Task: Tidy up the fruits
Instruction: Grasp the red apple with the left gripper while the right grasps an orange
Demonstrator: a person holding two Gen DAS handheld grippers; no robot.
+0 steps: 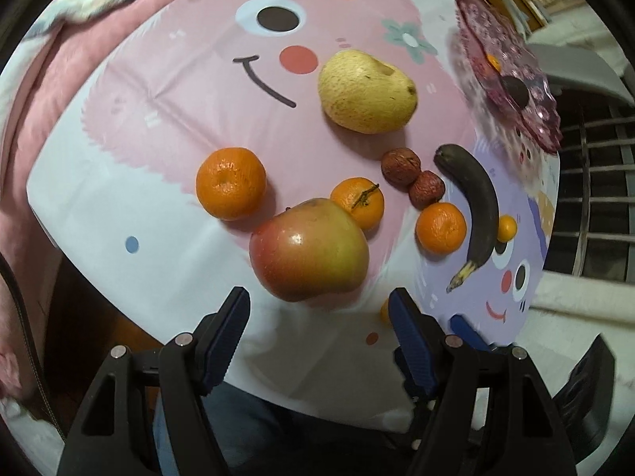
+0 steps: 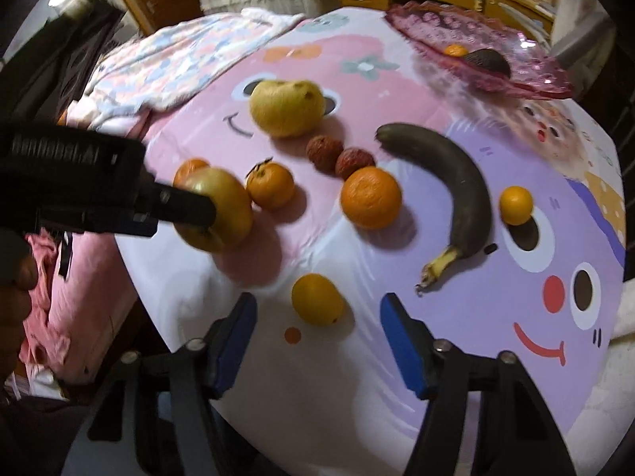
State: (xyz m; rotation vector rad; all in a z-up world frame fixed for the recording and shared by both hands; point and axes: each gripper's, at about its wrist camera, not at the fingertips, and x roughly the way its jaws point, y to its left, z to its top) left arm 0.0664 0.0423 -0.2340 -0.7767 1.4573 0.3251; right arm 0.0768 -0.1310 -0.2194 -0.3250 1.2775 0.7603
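Fruits lay scattered on a round table [image 1: 99,206] under a glossy cloth printed with pink and lilac cartoon faces. In the left wrist view a red-and-green apple [image 1: 309,249] sat low in the centre of the frame, shiny, with a dimpled top. Just above it, almost touching, was a small mandarin with a stem [image 1: 358,201], and to the left a larger mandarin [image 1: 230,183] stood apart. A pale yellow speckled pear [image 1: 367,92] lay in the upper middle. Right of centre two wrinkled reddish-brown lychees [image 1: 412,179] touched each other, with a third mandarin [image 1: 440,228] just below them. A blackened banana [image 1: 474,210], yellow only at its stalk, curved down the right side, with a small kumquat [image 1: 507,228] at its right edge. In the right wrist view a yellow-orange citrus fruit [image 2: 317,299] lay low in the centre.

A ruffled purple glass dish [image 1: 512,75] at the upper right of the left view held a small orange fruit and a dark one.

The left gripper [image 1: 319,303] hung over the apple, fingers spread apart and not touching it. The right gripper [image 2: 315,309] hung with its blue-padded fingers apart on either side of the yellow-orange citrus fruit, clear of it.
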